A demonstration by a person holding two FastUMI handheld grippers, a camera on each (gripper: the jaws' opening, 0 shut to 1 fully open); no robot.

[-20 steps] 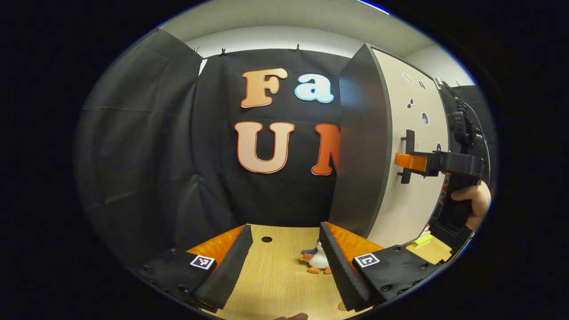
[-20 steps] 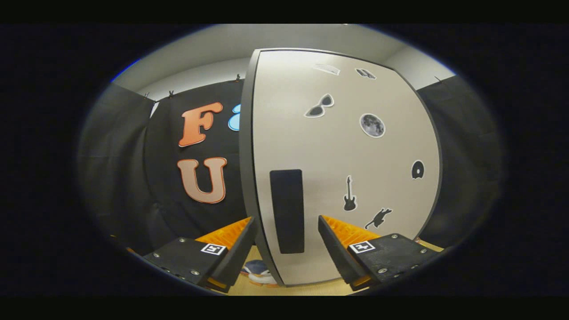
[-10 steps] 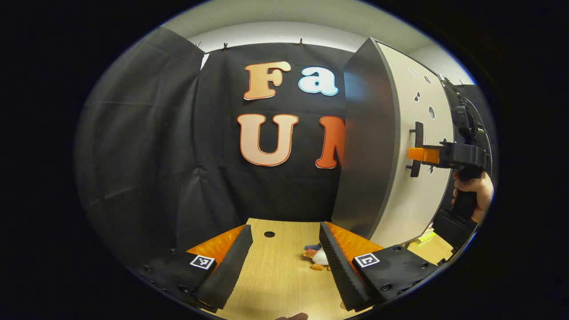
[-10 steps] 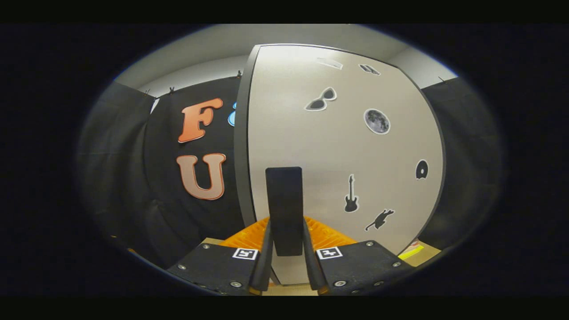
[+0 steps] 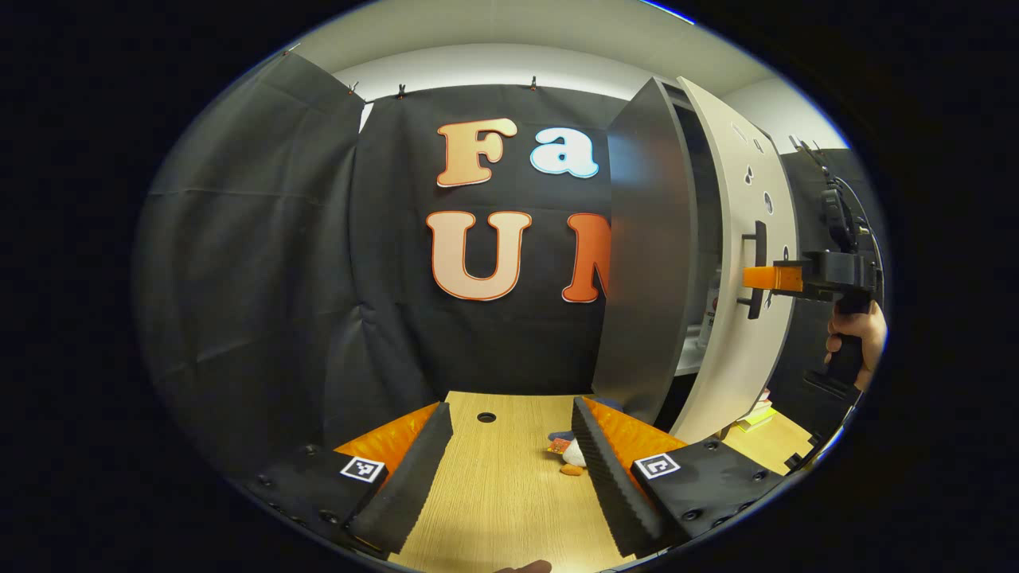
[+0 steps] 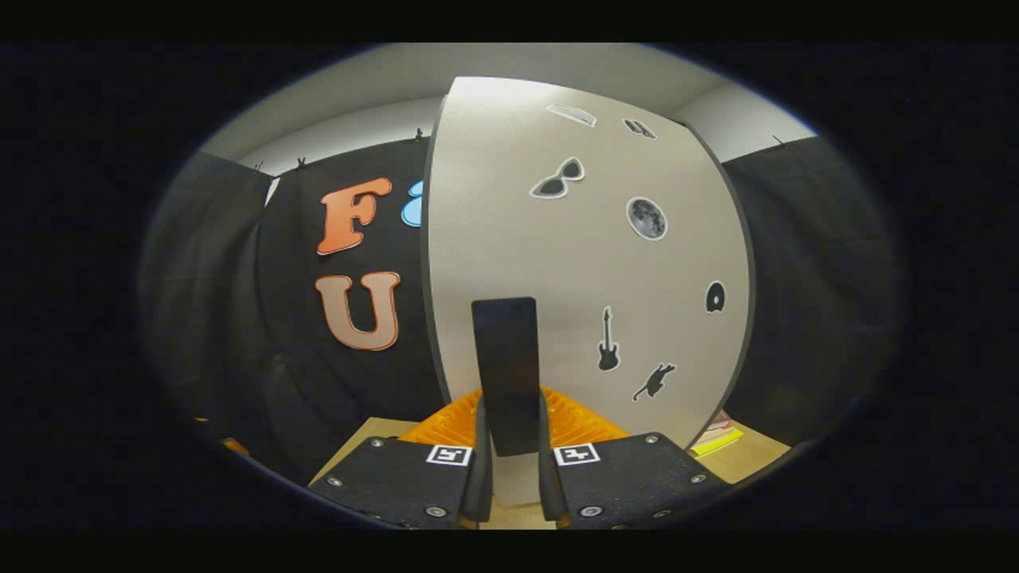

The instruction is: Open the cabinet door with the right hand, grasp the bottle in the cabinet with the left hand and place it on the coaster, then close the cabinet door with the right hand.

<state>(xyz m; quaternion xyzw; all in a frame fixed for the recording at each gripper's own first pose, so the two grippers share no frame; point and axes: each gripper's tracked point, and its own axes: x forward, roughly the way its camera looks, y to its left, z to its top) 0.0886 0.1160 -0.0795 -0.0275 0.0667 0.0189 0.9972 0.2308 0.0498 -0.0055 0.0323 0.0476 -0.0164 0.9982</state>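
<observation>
The cabinet (image 5: pixel 645 278) stands at the right of the left gripper view, with a dark side panel. Its off-white door (image 5: pixel 736 239) is ajar. Through the gap I see a shelf and a pale object with a red mark (image 5: pixel 711 312), too small to name. My right gripper (image 6: pixel 511 434) is shut on the door's dark vertical handle (image 6: pixel 505 358). The same gripper (image 5: pixel 760 278) appears on the handle (image 5: pixel 755 267) in the left gripper view, held by a hand (image 5: pixel 856 346). My left gripper (image 5: pixel 509 477) hangs open over the wooden table (image 5: pixel 493 493), holding nothing.
A small penguin toy (image 5: pixel 568 457) lies on the table beside my left gripper's right finger. A round hole (image 5: pixel 486 417) sits in the tabletop farther back. A stack of flat yellow items (image 6: pixel 716 436) rests at the foot of the door. Black cloth walls the booth.
The right gripper went from open around the handle to shut on it. The door then swung out from closed to ajar, showing the cabinet's inside. The left gripper stayed open.
</observation>
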